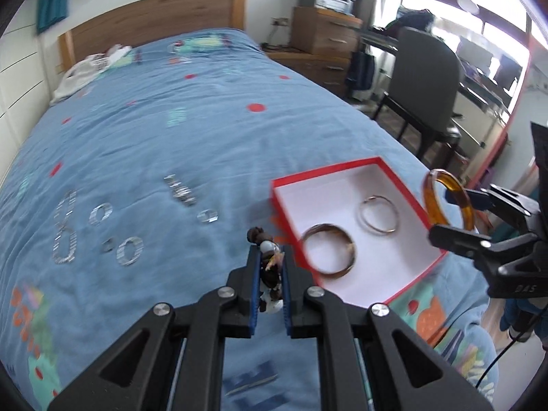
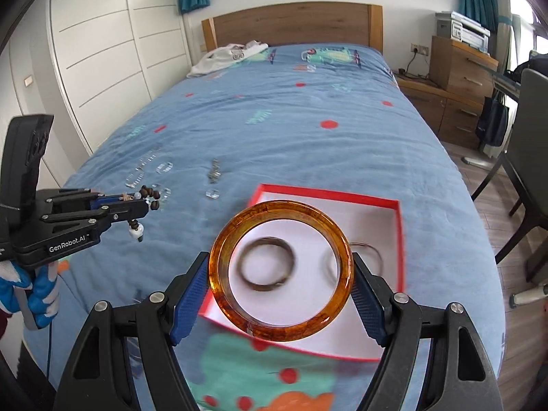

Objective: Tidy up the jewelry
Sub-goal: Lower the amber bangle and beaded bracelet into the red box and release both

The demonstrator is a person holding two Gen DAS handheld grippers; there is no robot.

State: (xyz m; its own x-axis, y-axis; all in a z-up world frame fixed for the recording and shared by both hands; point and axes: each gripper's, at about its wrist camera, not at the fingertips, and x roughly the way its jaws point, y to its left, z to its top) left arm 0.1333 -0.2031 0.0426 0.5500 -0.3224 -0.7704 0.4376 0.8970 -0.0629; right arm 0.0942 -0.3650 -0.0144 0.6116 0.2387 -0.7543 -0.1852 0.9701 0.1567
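- While the left gripper (image 1: pixel 270 267) is clenched on a beaded bracelet (image 1: pixel 269 274) of dark and white beads, its own camera shows the beads pinched between the blue pads; the right wrist view shows that same gripper (image 2: pixel 144 205) from the side, with beads hanging below the fingertips above the bed (image 2: pixel 308 137).
- The right gripper (image 2: pixel 281 277) grasps an amber bangle (image 2: pixel 281 277) across its width, held upright and facing the camera; from the left wrist view the bangle (image 1: pixel 448 202) appears edge-on, above the box's right edge.
- A red box (image 1: pixel 342 167) with a white inside lies on the blue bedspread near the bed's foot edge, holding a dark bangle (image 1: pixel 330 251) and a thin silver hoop (image 1: pixel 378 214), apart from each other.
- Only the left wrist view shows clearly the small silver rings (image 1: pixel 130 250) and clear pieces scattered on the bedspread left of the box; in the right wrist view they are small and blurred.
- A wooden headboard (image 2: pixel 291 24) stands at the bed's far end.
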